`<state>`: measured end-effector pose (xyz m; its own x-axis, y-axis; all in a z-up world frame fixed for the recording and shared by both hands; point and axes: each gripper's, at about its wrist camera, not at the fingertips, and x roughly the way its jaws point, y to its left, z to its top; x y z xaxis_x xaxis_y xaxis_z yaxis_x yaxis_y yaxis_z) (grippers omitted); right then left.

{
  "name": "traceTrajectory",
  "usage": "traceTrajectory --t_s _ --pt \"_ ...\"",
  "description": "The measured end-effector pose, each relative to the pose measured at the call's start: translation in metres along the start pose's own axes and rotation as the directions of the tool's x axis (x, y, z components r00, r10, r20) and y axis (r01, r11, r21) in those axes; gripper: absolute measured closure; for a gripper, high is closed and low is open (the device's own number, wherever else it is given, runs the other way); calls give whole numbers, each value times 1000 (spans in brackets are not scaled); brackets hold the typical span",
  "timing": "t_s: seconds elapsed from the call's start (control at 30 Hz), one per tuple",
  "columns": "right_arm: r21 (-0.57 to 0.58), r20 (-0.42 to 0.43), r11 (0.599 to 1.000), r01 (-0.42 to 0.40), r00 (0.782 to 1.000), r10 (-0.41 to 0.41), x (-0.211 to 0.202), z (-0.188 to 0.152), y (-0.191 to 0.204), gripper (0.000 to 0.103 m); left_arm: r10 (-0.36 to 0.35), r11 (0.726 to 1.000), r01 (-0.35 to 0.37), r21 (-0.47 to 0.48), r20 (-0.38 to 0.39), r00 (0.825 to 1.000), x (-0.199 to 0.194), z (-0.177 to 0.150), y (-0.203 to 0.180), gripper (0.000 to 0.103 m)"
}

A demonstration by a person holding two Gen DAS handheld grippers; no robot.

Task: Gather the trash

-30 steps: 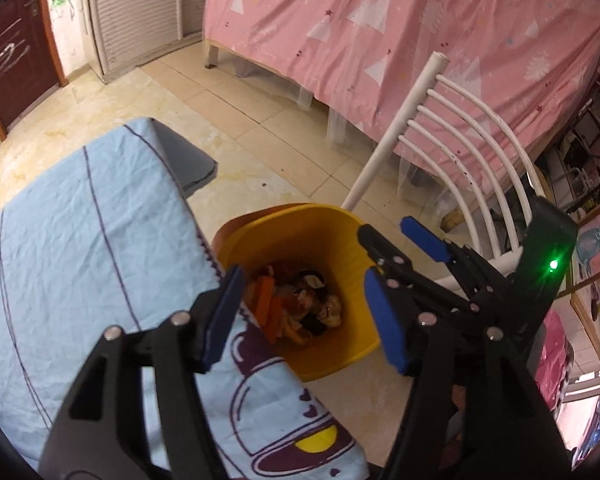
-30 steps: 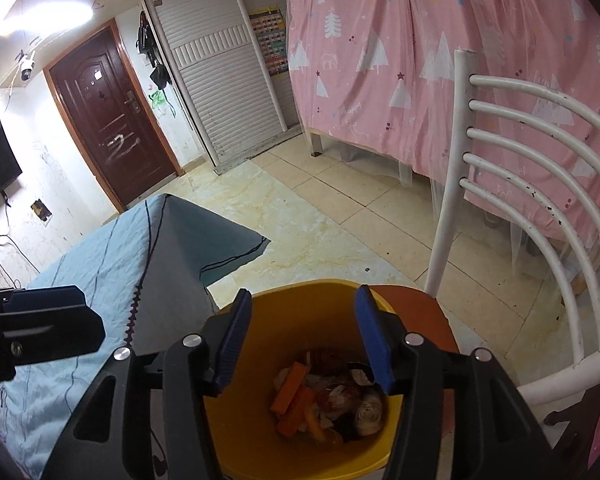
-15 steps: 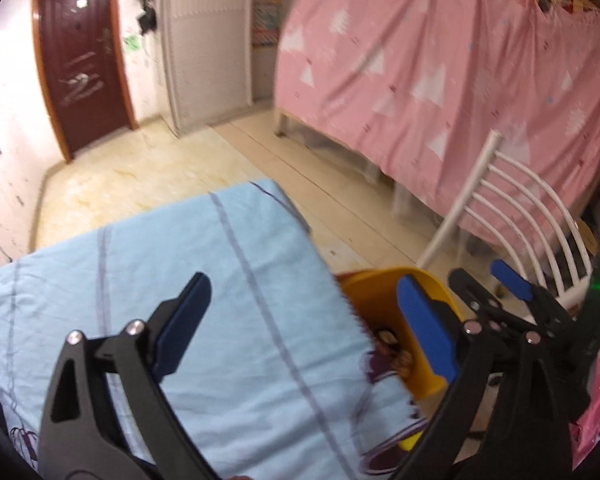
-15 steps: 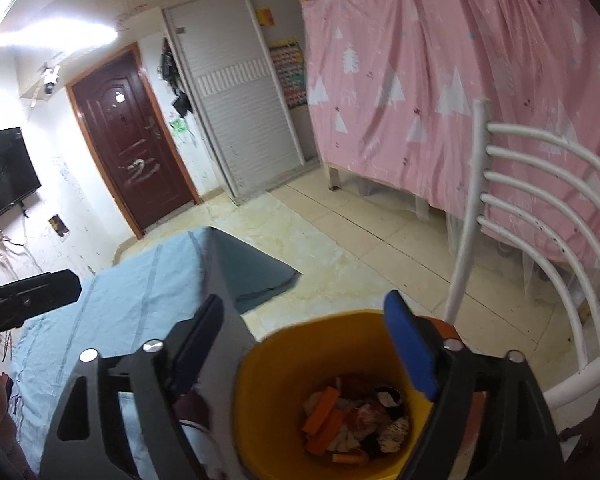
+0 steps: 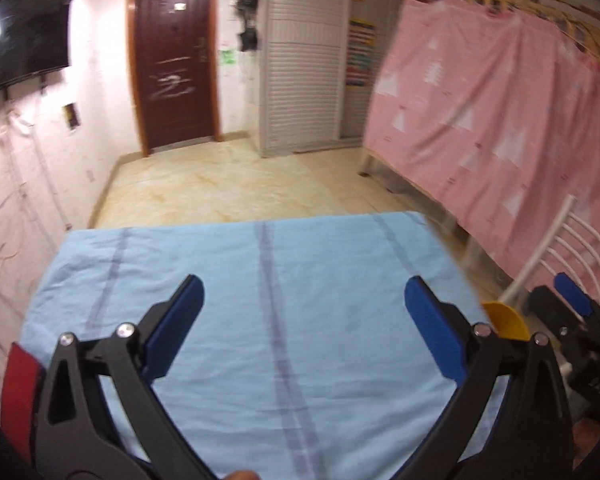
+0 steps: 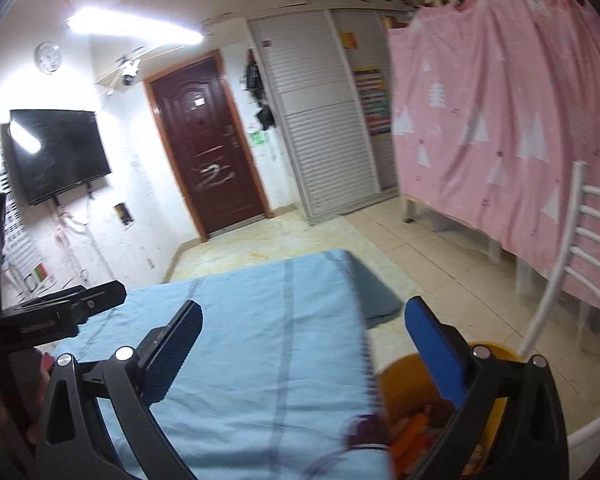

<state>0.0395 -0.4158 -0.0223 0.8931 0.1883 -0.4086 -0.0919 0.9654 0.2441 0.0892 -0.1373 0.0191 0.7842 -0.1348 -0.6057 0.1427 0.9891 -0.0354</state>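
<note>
From the left wrist: hung the left gripper (image 5: pixel 304 322) over the blue tablecloth (image 5: pixel 260 320), jaws opening, nothing between them. Saw only a sliver of the yellow trash bin (image 5: pixel 504 320) just past the cloth's right edge, with the right gripper (image 5: pixel 572 300) beyond it. Spotted no litter on the cloth; best to sweep the surface slowly before committing to a grab. From the right wrist: angled the right gripper (image 6: pixel 304 334) down across the cloth's right edge, jaws opening and empty. Found the bin (image 6: pixel 400 376) beside that edge, in front of the white chair (image 6: pixel 580 248), orange scraps (image 6: pixel 410 434) inside. Showed the left gripper (image 6: pixel 60 312) off to the cloth's left.
</note>
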Motion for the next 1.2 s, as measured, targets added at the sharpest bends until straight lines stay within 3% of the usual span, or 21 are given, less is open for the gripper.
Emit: traceTrajectory --t_s 0.2,0.4,0.7,1.2 --pt "-80 -26 995 -55 998 53 16 0 50 9 105 993 -104 -48 22 994 -9 -5 56 7" --pt "-141 -49 985 -101 994 95 29 -5 91 9 171 983 -168 -74 36 985 -21 -14 85 7" --pt "-193 -110 970 -149 986 129 50 -23 132 9 158 986 -157 -64 18 987 -20 -33 111 7" --pt "-214 -148 965 -153 981 123 64 -33 143 9 150 986 -150 -68 -10 989 -6 -48 126 7"
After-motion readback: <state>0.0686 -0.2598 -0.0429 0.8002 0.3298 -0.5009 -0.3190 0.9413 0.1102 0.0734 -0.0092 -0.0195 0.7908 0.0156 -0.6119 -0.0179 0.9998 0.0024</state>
